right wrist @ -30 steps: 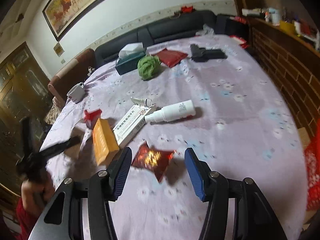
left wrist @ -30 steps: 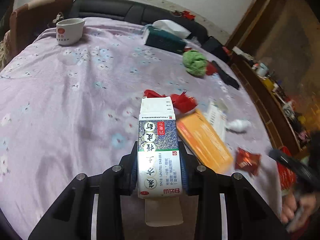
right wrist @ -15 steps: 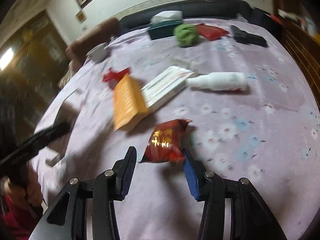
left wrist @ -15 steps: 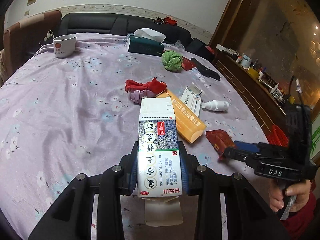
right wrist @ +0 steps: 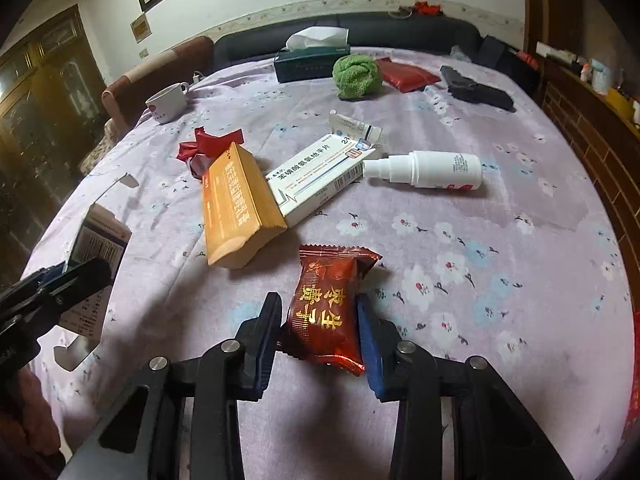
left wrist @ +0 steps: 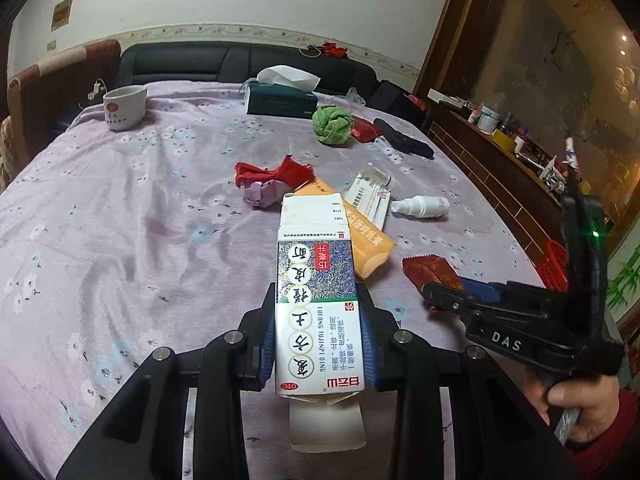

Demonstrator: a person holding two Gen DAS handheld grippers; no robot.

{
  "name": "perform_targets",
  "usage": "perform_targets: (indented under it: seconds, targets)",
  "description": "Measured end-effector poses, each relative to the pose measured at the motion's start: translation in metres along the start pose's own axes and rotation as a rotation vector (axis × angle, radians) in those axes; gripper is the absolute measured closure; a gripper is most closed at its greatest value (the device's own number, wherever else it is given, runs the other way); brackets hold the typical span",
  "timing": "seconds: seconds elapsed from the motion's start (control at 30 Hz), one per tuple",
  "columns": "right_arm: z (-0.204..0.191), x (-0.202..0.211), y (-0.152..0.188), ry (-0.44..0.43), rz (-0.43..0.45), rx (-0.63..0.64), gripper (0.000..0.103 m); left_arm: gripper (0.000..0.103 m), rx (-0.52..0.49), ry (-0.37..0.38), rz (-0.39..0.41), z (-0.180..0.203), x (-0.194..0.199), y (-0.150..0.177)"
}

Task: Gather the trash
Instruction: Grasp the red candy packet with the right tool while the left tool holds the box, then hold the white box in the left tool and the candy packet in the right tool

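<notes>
Both wrist views look down and forward, close over the table (left wrist: 120, 208) toward the far sofa (right wrist: 360, 28); both share the orange box (right wrist: 236, 208) and tissue box (left wrist: 280, 98).

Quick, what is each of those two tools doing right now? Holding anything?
Left tool: closed on the medicine box.
Right tool: closing, pads touching both sides of the red snack packet.
</notes>
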State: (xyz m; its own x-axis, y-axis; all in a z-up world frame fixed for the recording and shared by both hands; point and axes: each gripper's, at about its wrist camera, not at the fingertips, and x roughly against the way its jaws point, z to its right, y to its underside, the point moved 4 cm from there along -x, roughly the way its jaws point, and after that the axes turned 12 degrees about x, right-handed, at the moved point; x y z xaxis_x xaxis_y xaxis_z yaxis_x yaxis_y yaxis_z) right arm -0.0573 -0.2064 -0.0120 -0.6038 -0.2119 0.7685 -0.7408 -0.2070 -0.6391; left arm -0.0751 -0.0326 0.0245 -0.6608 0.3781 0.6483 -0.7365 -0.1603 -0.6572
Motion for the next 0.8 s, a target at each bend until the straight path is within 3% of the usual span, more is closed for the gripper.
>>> perform_targets:
  seconds: [0.3, 0.8]
  targets:
    - [-0.004, 0.042, 0.021, 0.084, 0.175, -0.071, 0.068, 0.07, -0.04, -0.007, 0.038, 0.022, 0.0, 0.016]
    - [-0.015, 0.052, 0.026, 0.174, 0.195, -0.037, 0.068, 0.07, -0.057, -0.013, 0.001, 0.024, -0.011, 0.032]
